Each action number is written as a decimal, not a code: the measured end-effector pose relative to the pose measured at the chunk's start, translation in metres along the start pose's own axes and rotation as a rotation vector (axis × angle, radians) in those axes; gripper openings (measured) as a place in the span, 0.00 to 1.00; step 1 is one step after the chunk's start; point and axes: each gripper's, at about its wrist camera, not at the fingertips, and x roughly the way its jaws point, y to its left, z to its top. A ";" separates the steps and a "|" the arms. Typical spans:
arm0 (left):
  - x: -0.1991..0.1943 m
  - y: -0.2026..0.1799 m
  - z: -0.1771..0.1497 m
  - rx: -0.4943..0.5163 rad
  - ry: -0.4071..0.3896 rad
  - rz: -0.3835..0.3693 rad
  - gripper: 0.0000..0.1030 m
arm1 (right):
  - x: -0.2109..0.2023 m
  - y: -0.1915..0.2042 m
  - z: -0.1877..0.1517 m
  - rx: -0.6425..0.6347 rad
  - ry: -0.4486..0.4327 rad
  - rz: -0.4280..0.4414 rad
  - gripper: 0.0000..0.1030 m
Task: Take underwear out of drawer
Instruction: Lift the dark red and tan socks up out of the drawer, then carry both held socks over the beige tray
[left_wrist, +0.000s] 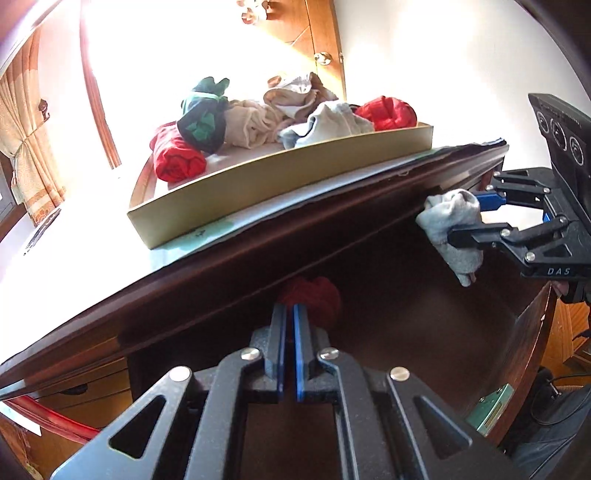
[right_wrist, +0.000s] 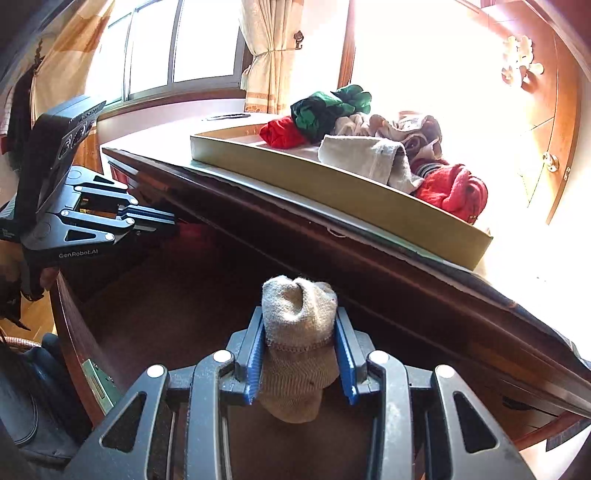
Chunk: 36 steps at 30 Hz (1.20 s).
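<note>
The dark wooden drawer (left_wrist: 406, 332) (right_wrist: 155, 310) stands pulled out under the dresser top. My left gripper (left_wrist: 290, 306) (right_wrist: 173, 221) is shut, and a red bundle of underwear (left_wrist: 314, 295) (right_wrist: 192, 232) hangs in shadow right at its tips, pinched by an edge. My right gripper (right_wrist: 299, 314) (left_wrist: 465, 218) is shut on a rolled grey-beige piece of underwear (right_wrist: 299, 332) (left_wrist: 450, 225), held above the drawer near the dresser's edge. On the dresser top a shallow cardboard tray (left_wrist: 258, 184) (right_wrist: 332, 192) holds several rolled garments in red, green, beige and grey.
The dresser top's dark edge (left_wrist: 258, 251) (right_wrist: 406, 266) overhangs the drawer just above both grippers. A curtained window (right_wrist: 166, 48) and a wooden door with a knob (left_wrist: 323, 57) lie behind. A green metal plate (left_wrist: 495, 410) sits on the drawer's side wall.
</note>
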 end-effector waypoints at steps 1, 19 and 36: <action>-0.001 0.002 -0.001 -0.005 -0.005 0.000 0.02 | -0.013 -0.001 -0.005 -0.001 -0.015 -0.003 0.36; -0.027 0.004 0.014 -0.027 -0.113 0.016 0.00 | -0.032 0.005 0.020 -0.015 -0.148 -0.013 0.36; -0.004 -0.006 0.006 0.071 0.139 -0.099 0.28 | -0.035 0.008 0.034 -0.021 -0.186 0.002 0.36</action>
